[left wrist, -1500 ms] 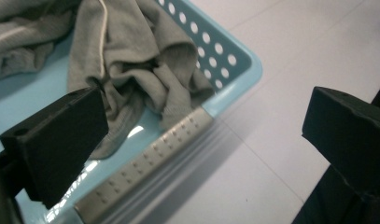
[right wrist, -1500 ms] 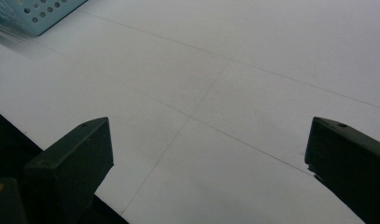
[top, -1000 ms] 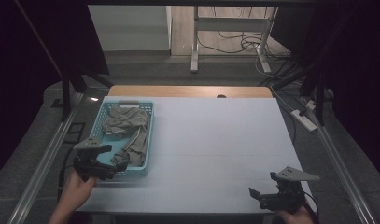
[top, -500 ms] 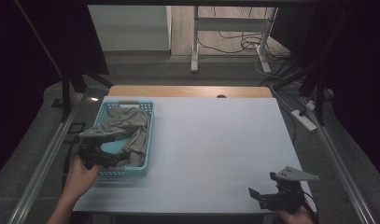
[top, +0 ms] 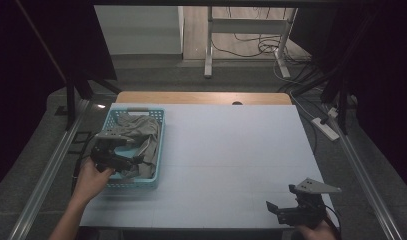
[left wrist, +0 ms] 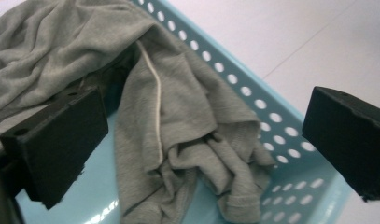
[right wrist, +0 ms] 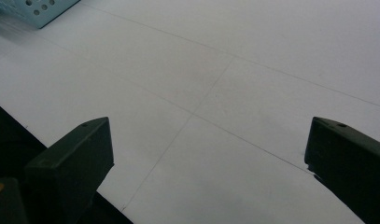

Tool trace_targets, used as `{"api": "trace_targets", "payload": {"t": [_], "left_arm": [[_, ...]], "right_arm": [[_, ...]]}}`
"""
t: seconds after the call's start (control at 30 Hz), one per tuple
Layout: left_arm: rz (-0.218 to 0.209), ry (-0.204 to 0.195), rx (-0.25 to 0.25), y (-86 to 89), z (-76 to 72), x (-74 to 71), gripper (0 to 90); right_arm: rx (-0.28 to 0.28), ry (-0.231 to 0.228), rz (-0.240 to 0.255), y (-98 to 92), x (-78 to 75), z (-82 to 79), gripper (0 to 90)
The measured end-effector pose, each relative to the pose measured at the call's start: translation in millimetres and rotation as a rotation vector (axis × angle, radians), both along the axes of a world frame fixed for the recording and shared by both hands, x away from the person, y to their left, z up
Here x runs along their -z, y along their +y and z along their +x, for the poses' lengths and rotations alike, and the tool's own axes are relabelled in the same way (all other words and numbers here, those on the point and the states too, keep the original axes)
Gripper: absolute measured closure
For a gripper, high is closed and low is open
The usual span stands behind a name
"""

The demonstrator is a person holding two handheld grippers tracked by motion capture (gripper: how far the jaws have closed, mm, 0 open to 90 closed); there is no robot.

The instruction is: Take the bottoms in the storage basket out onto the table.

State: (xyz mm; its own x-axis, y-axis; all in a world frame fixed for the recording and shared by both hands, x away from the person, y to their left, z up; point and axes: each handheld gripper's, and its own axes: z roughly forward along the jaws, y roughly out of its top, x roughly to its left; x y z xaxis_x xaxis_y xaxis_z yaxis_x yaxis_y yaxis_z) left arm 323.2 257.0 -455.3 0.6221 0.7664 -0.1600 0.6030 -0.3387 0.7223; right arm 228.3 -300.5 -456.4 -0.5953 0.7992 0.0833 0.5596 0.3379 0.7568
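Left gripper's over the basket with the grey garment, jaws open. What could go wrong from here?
1. The grey garment lies bunched, with a fold draped against the perforated wall of the blue basket; the open left gripper may pinch only one layer, or catch the wall.
2. The basket looks light, so pulling cloth could drag or tip it.
3. The right gripper sits at the table's near edge, too far off to steady it.
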Motion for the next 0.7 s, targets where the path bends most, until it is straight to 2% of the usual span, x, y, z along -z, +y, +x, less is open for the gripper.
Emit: {"api": "trace_targets", "payload": {"t": [0.47,0.6,0.7], "left_arm": [[0.026,0.054,-0.053,-3.4,30.7,1.5,0.0],[0.031,0.063,-0.051,-5.0,35.7,1.8,0.3],[0.054,0.068,-0.044,-6.9,43.4,2.3,0.2]], "right_arm": [[-0.002,0.005,0.003,0.0,0.2,0.4,1.8],[-0.004,0.003,0.004,-0.1,0.3,0.4,1.8],[-0.005,0.006,0.004,-0.1,0.2,0.6,1.8]]}}
